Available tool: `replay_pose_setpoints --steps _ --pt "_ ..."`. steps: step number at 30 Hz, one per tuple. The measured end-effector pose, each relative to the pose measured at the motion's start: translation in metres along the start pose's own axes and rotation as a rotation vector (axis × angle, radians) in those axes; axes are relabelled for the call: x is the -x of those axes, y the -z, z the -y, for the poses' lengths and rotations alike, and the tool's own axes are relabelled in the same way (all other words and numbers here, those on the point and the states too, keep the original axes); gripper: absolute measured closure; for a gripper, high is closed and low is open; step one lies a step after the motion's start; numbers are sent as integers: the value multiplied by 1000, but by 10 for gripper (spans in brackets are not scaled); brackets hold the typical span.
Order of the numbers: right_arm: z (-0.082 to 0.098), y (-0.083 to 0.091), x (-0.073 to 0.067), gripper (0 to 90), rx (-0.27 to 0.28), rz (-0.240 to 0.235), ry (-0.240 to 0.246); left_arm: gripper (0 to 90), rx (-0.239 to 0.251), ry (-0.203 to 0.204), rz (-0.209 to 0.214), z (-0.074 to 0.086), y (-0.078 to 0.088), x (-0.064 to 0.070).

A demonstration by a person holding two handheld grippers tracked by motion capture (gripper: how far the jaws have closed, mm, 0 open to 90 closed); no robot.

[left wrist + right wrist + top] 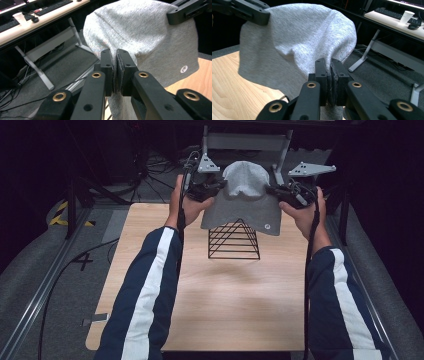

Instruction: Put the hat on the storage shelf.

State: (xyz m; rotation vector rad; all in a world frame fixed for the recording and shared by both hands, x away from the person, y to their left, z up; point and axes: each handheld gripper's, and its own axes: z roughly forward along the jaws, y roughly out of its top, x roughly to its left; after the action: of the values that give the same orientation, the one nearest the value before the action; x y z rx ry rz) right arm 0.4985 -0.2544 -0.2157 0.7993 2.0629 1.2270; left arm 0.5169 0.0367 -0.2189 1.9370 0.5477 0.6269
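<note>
- Left gripper (114, 58): jaws pinched together on a fold of the grey cloth (145, 37). Fabric is sandwiched between the pads; no gap shows.
- Right gripper (330, 67): same story, jaws clamped on the cloth's opposite edge (294, 42), a thin line of fabric squeezed between them.
- High view: left gripper (216, 185) and right gripper (272, 190) sit on either side of the cloth (245, 195), at about the same height, each held in a hand. Left hand (182, 202), right hand (305, 212).
- Cloth is off the table, hanging between the two grippers. The top bulges up in a rounded dome and the lower part drapes down as a flat panel.
- Small round white mark on the cloth's lower corner (184, 69), on the person's right.
- Black wire rack (234, 240), pyramid shaped, stands on the wooden table (210, 295) directly under the cloth. The hem overlaps the rack's peak in the high view; cannot tell if they touch.
- Both forearms in navy sleeves with a white stripe (145, 295) come in from the bottom edge.
- Grey triangular plates sit atop each gripper; a cable trails down along each forearm.
- Background: a grey metal frame (245, 142) beyond the table's far edge, a desk with keyboards and a white paper cup (408, 16), grey carpet floor (50, 65).
</note>
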Motion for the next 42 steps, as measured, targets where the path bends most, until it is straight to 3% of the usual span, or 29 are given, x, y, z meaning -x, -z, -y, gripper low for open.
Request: replay_pose_setpoints --steps 8,17,27,37,42 --pt "4 8 3 853 13 11 -6 845 21 0 9 -3 8 3" --pt "-3 22 -1 855 29 5 17 845 39 -39 27 -10 16 12" --pt "8 28 -5 856 23 -1 23 845 42 -47 62 0 24 17" --pt "18 20 -8 855 -1 -5 27 845 0 -38 56 15 7 19" --pt "30 5 -7 855 -31 -18 11 845 -22 -18 66 28 -8 18"
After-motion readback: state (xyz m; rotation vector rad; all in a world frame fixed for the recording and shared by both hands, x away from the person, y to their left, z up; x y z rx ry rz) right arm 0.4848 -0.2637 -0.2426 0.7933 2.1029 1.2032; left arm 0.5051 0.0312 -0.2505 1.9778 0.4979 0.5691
